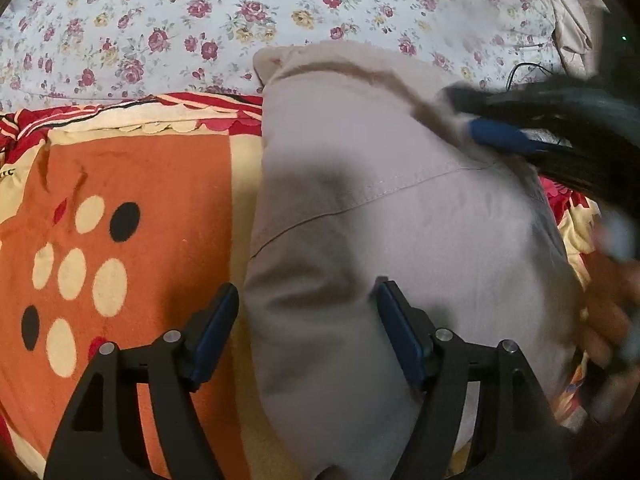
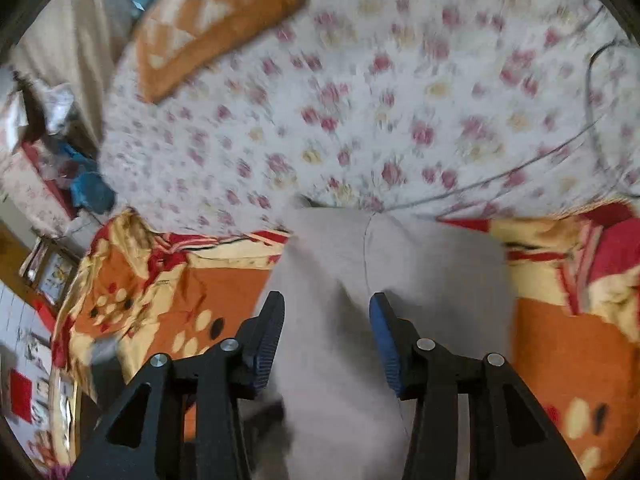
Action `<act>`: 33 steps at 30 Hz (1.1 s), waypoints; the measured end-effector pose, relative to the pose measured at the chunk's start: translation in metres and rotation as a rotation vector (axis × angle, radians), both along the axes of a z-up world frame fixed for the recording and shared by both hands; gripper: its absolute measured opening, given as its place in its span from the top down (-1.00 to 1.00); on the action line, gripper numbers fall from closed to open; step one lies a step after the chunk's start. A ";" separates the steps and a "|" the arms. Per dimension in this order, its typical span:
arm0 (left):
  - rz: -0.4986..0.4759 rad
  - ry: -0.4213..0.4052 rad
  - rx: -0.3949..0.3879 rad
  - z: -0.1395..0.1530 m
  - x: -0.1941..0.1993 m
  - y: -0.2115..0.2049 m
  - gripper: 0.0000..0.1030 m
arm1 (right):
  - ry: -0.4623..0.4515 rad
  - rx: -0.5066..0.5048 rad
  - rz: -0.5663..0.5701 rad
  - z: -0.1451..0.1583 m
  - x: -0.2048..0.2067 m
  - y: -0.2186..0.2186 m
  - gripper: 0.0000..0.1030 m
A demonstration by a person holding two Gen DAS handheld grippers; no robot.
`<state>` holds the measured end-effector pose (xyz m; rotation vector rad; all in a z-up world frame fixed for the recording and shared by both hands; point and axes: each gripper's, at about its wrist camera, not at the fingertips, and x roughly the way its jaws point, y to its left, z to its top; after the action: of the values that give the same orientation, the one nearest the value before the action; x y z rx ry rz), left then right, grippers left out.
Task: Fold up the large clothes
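A grey-beige garment (image 1: 380, 216) lies folded in a long strip on an orange, red and cream blanket (image 1: 132, 184). My left gripper (image 1: 308, 316) is open over the garment's near left edge, one finger on the blanket side, one over the cloth. My right gripper shows blurred at the right of the left wrist view (image 1: 480, 120), by the garment's far right edge. In the right wrist view the right gripper (image 2: 326, 324) is open, jaws apart above the garment (image 2: 384, 264); the view is motion-blurred.
The blanket (image 2: 560, 340) lies on a floral white bedsheet (image 1: 240, 20). An orange checked pillow (image 2: 208, 20) lies at the far side. A thin cable (image 2: 520, 168) runs over the sheet. Beige cloth (image 1: 568, 20) lies at the far right. Room clutter stands at left.
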<state>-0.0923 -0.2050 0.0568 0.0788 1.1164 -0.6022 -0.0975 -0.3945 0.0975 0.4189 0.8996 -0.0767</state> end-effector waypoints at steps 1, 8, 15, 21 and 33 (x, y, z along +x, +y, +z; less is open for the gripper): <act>-0.002 -0.002 -0.005 0.000 0.000 0.001 -0.51 | 0.013 -0.034 -0.021 -0.009 0.006 -0.004 0.20; -0.022 0.010 -0.020 -0.007 0.000 0.003 -0.73 | 0.004 -0.050 -0.164 -0.059 0.012 -0.041 0.15; -0.031 -0.014 0.009 -0.003 -0.015 0.013 -0.73 | -0.033 -0.085 -0.027 0.007 -0.068 -0.012 -0.11; -0.028 -0.060 0.046 -0.006 -0.028 0.009 -0.73 | 0.118 -0.252 0.024 -0.031 -0.110 0.021 -0.04; -0.030 -0.081 0.074 -0.005 -0.034 0.004 -0.73 | -0.009 -0.118 -0.122 0.006 -0.123 -0.011 -0.25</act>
<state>-0.1263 -0.2014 0.0514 0.1826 1.0603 -0.5796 -0.2201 -0.4054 0.1039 0.3630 0.8557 -0.2384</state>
